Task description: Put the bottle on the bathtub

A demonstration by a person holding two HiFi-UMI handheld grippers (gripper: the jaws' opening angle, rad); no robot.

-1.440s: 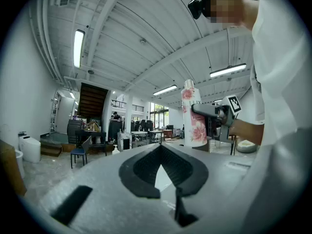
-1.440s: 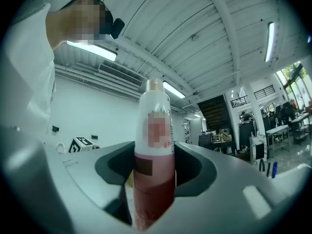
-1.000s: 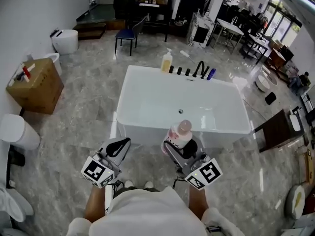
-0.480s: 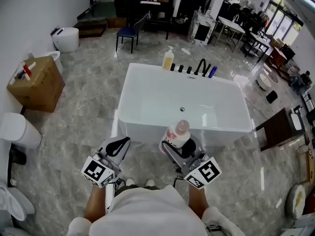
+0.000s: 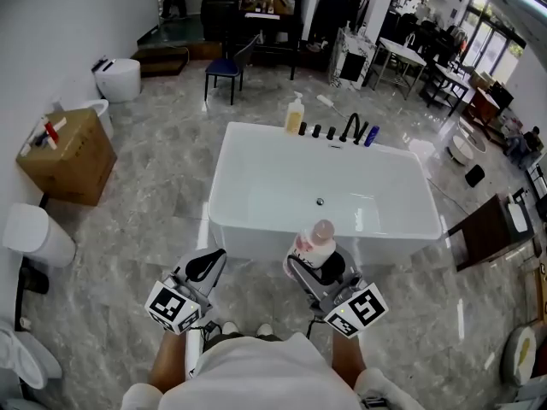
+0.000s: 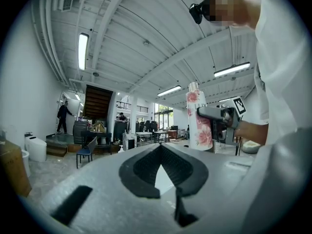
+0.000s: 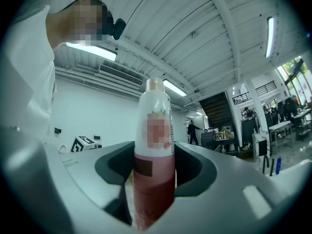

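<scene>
Little changed: bottle [image 5: 313, 243] still upright, clamped in right gripper [image 5: 317, 261], over the floor just short of tub [image 5: 256, 233]. Left gripper [image 5: 205, 266] pinched together, empty. Bottle base hidden by jaws.

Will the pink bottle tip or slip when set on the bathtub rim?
Probably tippy: the bottle is tall and narrow. It looks rigid, undented between the right gripper's jaws. The glossy bathtub rim may let it slide.

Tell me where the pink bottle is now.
In the head view, the pink bottle stands upright in the right gripper's jaws, just before the bathtub's near rim.
</scene>
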